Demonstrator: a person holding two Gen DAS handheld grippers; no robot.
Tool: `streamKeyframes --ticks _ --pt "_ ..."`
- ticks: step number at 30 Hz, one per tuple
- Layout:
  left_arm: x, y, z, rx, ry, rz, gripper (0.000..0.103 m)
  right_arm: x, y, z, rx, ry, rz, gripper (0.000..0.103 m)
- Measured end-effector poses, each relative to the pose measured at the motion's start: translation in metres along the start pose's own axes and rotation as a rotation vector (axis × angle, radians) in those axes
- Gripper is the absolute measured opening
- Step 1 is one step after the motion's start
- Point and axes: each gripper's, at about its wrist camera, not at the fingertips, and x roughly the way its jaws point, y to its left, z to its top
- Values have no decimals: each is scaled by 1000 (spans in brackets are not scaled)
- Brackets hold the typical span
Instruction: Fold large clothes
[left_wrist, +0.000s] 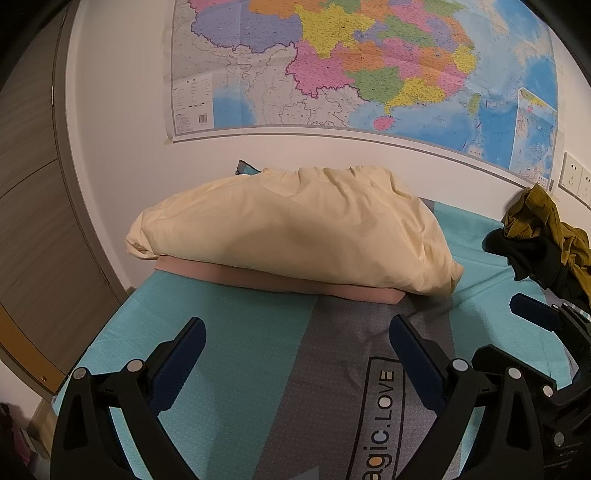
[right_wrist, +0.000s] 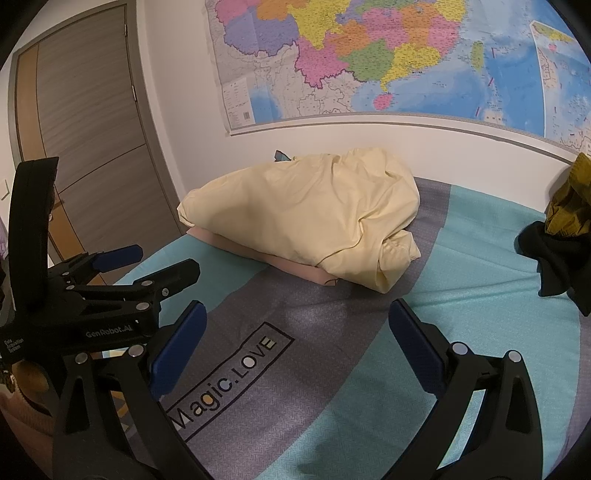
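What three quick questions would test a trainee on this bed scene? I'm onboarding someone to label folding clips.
1. True or false: the left gripper and right gripper are both open and holding nothing.
2. What lies directly under the cream bundle?
A. a flat pink layer
B. the wall map
C. the dark clothes
3. Fill in: the heap of mustard and black clothes lies at the bed's ____ side in both views.

Key: 1 true. 2 A, the pink layer. 3 right.
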Motion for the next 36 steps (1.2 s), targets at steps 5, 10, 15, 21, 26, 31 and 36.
streamKeyframes --ticks 5,10,15,21,26,31,36 --pt "0 0 0 1 0 -1 96 0 0 0 -1 0 -1 97" --pt "0 -1 -1 0 0 1 96 0 1 0 1 -3 1 97" --pt "1 -1 0 2 1 -2 96 0 1 0 2 1 2 97" --pt "1 -1 -1 1 0 0 96 0 1 0 2 0 5 97" --pt "1 -1 -1 1 2 0 96 1 1 0 4 2 5 97" --pt "2 -1 -1 2 2 -1 96 1 0 1 7 2 3 97" --pt "2 -1 -1 2 3 -4 96 1 0 1 5 3 6 97"
